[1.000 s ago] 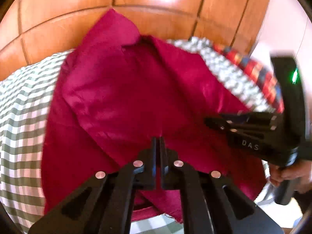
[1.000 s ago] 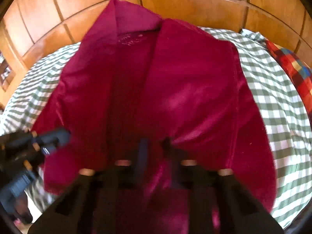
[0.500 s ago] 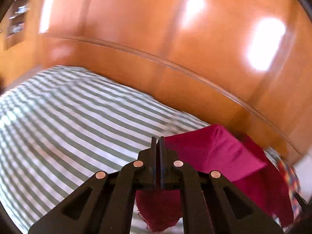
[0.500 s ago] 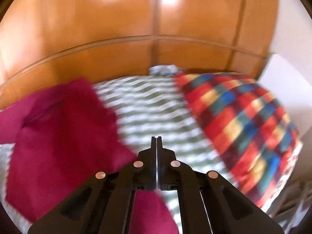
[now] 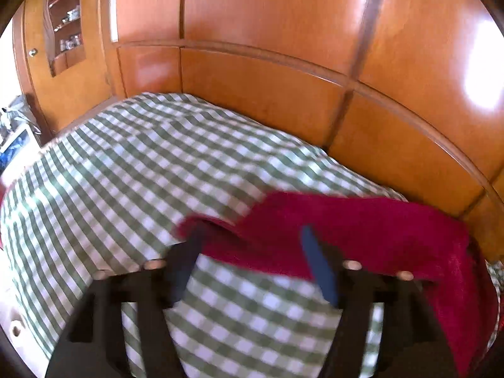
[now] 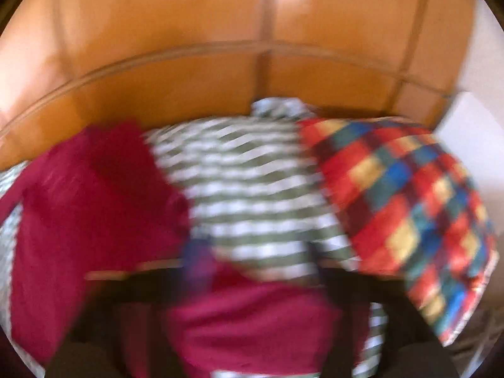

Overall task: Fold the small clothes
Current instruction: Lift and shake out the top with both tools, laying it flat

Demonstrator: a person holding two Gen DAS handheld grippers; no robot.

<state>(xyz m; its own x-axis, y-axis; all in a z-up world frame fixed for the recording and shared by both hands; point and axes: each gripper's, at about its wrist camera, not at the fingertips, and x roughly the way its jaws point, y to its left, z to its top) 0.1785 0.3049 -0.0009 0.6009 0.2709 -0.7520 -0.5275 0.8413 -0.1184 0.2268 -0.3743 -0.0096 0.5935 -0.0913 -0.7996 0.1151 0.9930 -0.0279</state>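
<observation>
A crimson garment (image 5: 362, 230) lies folded on the green-and-white checked bedspread (image 5: 141, 173), at the right of the left wrist view. My left gripper (image 5: 252, 252) is open and empty, its fingers (image 5: 186, 258) spread over the garment's near edge. In the blurred right wrist view the garment (image 6: 91, 204) lies at the left and bottom. My right gripper (image 6: 255, 258) is open, and its fingers (image 6: 197, 261) hold nothing.
A wooden headboard wall (image 5: 283, 88) runs behind the bed. A multicoloured checked pillow (image 6: 406, 208) lies at the right. A wooden cabinet with shelves (image 5: 66, 31) stands at the far left, with a white item (image 5: 15, 148) beside the bed.
Both grippers were shut on the crimson garment and carried its edge over. Now both have opened and let go, and the garment lies on the bed.
</observation>
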